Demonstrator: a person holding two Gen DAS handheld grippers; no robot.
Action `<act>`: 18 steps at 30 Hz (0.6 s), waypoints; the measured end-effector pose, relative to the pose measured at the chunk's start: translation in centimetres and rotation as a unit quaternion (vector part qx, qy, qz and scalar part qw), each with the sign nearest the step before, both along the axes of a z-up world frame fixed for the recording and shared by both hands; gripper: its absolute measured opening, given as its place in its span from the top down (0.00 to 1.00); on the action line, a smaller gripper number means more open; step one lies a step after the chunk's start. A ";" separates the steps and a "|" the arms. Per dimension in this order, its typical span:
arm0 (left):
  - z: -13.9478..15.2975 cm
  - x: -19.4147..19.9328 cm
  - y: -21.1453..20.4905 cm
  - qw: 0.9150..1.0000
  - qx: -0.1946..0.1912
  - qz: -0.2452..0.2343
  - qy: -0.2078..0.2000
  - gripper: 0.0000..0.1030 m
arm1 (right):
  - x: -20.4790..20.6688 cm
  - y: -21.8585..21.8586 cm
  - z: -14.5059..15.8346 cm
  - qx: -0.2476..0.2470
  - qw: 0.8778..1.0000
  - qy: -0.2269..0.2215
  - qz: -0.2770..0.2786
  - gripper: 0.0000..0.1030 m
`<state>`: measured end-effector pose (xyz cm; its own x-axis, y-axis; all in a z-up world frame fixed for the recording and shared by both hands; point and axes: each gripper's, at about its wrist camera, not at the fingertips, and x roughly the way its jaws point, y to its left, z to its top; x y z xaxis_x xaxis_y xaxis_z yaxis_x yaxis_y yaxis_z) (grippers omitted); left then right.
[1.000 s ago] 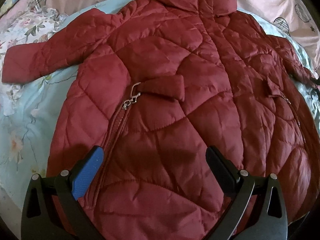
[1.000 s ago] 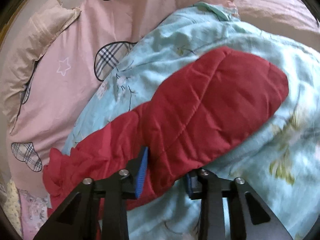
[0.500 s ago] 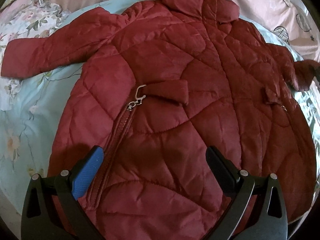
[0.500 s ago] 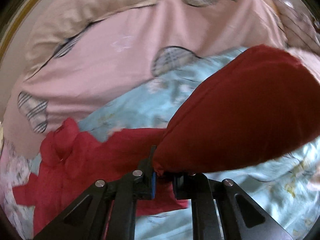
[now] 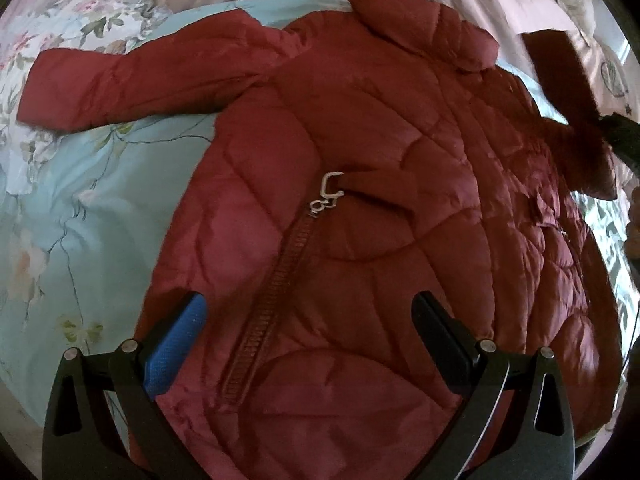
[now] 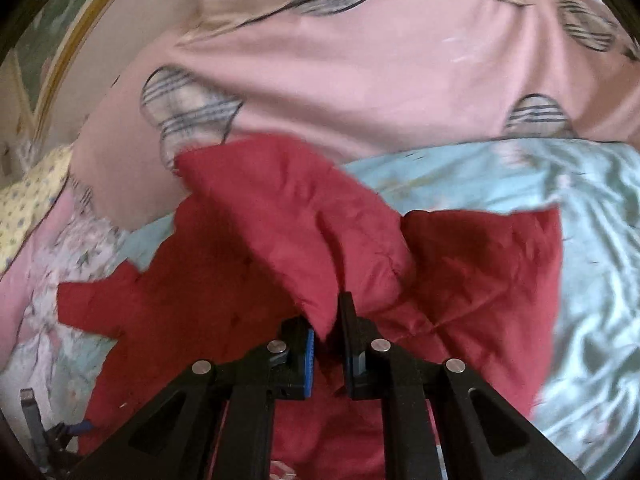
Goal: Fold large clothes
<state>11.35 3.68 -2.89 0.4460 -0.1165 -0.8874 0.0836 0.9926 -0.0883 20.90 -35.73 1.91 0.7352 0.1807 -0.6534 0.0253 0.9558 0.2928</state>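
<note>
A dark red quilted coat lies spread face up on a light blue floral quilt, collar at the far end. Its left sleeve lies stretched out to the left. My left gripper is open and empty, hovering over the coat's lower front beside the zipper. My right gripper is shut on the coat's right sleeve and holds it lifted over the coat body. That raised sleeve and the right gripper show at the right edge of the left wrist view.
A pink blanket with plaid patches is bunched behind the coat at the head of the bed. A floral sheet lies at the far left. The left gripper shows at the bottom left of the right wrist view.
My right gripper closed on the right sleeve, lifted it off the quilt and swung it left over the coat body. My left gripper stayed open and drifted slightly left.
</note>
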 end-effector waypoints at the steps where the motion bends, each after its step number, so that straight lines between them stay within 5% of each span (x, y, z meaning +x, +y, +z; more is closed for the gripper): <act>1: 0.0 0.1 0.3 1.000 -0.004 0.002 0.000 0.00 | 0.2 1.0 -0.3 0.001 1.000 0.003 0.009 0.90; 11: 0.0 1.4 1.9 0.997 -0.074 -0.006 0.012 0.00 | 2.1 10.0 -3.9 -0.005 0.995 0.040 0.086 0.90; 18: 0.2 4.4 4.0 0.984 -0.175 0.006 0.035 0.00 | 3.0 14.5 -5.0 -0.014 0.992 0.034 0.118 0.90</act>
<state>15.75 7.72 -2.66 0.3877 -0.4154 -0.8229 0.0539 0.9014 -0.4296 23.92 -21.21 -3.12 0.6290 0.3234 -0.7070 -0.1806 0.9453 0.2717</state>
